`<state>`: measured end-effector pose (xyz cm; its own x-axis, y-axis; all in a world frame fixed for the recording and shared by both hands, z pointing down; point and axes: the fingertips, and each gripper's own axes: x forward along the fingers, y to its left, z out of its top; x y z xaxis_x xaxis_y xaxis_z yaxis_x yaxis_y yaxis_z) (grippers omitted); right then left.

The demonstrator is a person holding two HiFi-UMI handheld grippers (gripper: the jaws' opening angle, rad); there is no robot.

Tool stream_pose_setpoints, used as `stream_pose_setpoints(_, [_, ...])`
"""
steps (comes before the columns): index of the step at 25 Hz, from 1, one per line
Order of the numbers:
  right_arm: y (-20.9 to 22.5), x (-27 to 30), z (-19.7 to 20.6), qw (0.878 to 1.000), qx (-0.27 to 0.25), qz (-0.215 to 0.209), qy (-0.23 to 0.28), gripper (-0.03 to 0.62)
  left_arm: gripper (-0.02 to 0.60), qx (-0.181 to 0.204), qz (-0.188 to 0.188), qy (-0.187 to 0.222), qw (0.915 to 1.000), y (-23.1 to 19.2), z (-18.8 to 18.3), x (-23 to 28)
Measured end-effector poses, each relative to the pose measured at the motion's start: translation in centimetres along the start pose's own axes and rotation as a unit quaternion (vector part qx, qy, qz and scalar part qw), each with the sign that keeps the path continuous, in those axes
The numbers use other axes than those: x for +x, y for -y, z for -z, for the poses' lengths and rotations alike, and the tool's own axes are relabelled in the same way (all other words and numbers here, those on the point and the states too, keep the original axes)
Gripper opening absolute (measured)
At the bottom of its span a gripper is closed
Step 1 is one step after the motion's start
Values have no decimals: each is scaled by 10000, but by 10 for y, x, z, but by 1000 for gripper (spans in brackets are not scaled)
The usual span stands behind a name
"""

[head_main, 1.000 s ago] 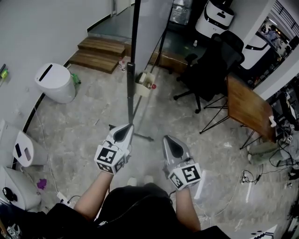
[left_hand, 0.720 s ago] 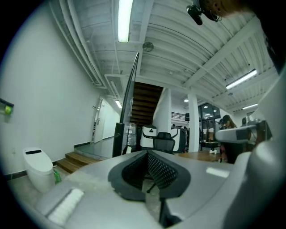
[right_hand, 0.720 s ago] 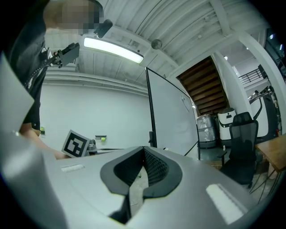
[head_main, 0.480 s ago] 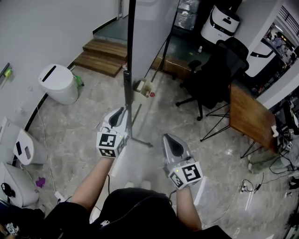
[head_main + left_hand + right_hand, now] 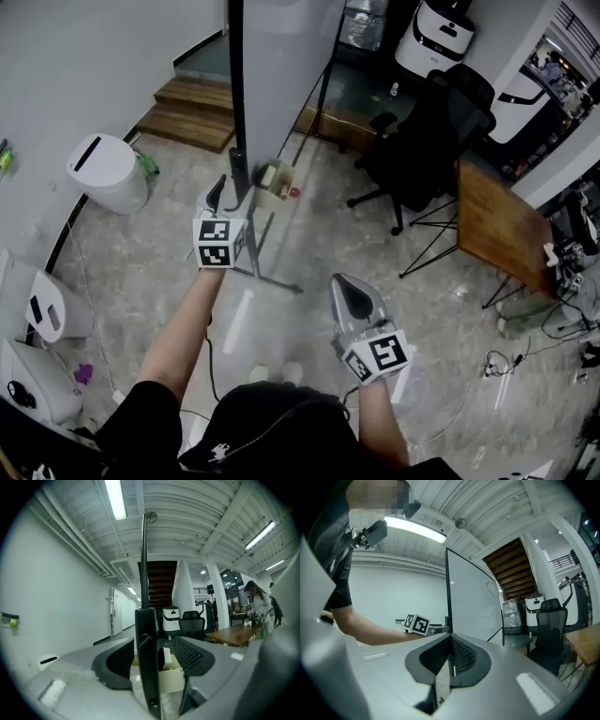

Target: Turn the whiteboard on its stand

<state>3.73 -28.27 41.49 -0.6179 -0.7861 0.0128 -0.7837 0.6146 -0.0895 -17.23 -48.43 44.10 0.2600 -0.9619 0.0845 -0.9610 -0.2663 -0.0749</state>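
In the head view, the whiteboard (image 5: 281, 56) stands on the stone floor (image 5: 169, 253) and is seen almost edge-on, its black side post (image 5: 234, 94) running down to the stand's feet (image 5: 272, 279). The left claw (image 5: 230, 192) is stretched out at arm's length right at the lower part of that post, just beside a small open box (image 5: 272, 176). The right claw (image 5: 349, 284) hangs nearer the body, well apart from the board. A white bin (image 5: 108, 169) sits to the left by the wall, wooden steps (image 5: 202, 105) lie beyond it, and a black office chair (image 5: 422, 141) and a wooden desk (image 5: 502, 225) are off to the right. In the left gripper view, the left claw is opening: its two dark pads (image 5: 115, 660) stand spread, with the black post (image 5: 147, 667) upright between them and a gap showing on either side. In the right gripper view, the right claw (image 5: 450, 638) is pressed together with nothing in it; past its tips the whiteboard (image 5: 471, 602) rises upright, and the person's bare forearm (image 5: 370, 632) reaches towards the board's edge.
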Motion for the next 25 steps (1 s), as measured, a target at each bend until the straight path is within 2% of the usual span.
stream_pose_setpoints(3, [4, -4, 4, 9999, 17, 98, -41, 6, 293, 69, -127, -88, 9999, -5, 6, 18])
stream_pose_setpoints(12, [24, -23, 13, 9989, 83, 424, -185, 6, 285, -97, -254, -148, 9995, -13, 15, 49])
stream_pose_setpoints(20, [34, -36, 14, 9979, 110, 609, -207, 6, 205, -271, -316, -177, 9990, -15, 21, 60])
stream_pose_setpoints(25, [37, -47, 17, 9968, 139, 756, -226, 6, 198, -347, -283, -192, 9988, -16, 22, 60])
